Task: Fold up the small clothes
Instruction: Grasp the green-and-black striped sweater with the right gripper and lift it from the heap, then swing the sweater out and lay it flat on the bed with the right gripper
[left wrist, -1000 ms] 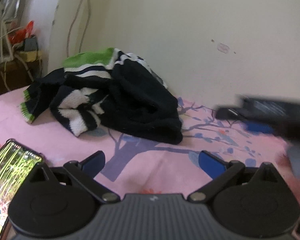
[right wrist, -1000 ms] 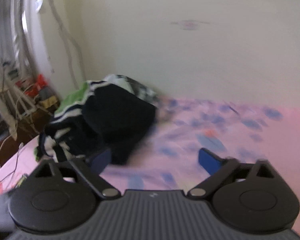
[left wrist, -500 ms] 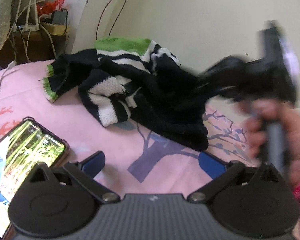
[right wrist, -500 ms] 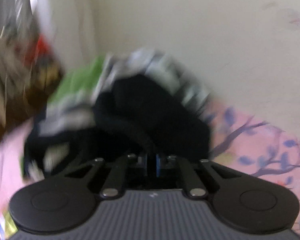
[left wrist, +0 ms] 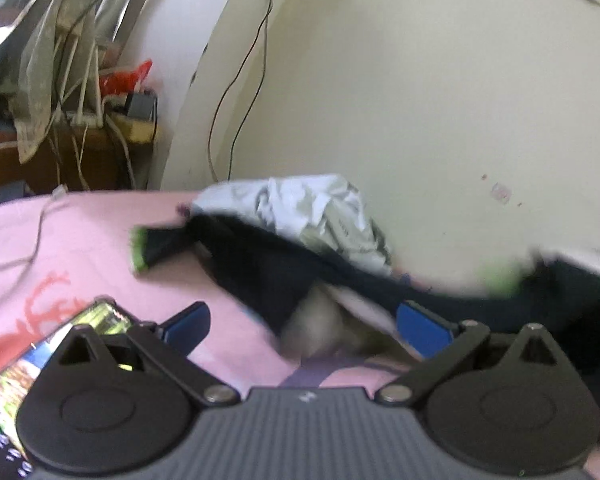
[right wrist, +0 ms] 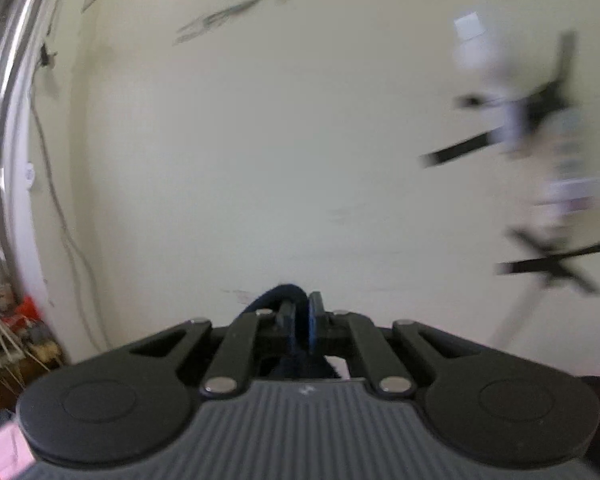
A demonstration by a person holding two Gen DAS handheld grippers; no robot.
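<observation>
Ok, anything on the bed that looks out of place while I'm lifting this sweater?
Yes: a phone with its screen lit lies on the pink bedsheet beside the left gripper, right where folding would happen. The dark sweater is stretched off to the right, blurred, with a crumpled pale garment behind it.

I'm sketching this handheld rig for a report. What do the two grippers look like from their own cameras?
Both look alike. The left gripper has a grey ribbed body, two round black discs at its sides, black linkage bars with silver pivot pins, and blue pads on its fingers. The right gripper shows the same grey ribbed body, black discs, bars and silver pins, with a small pale logo mid-body. No cables or sleeves show.
</observation>
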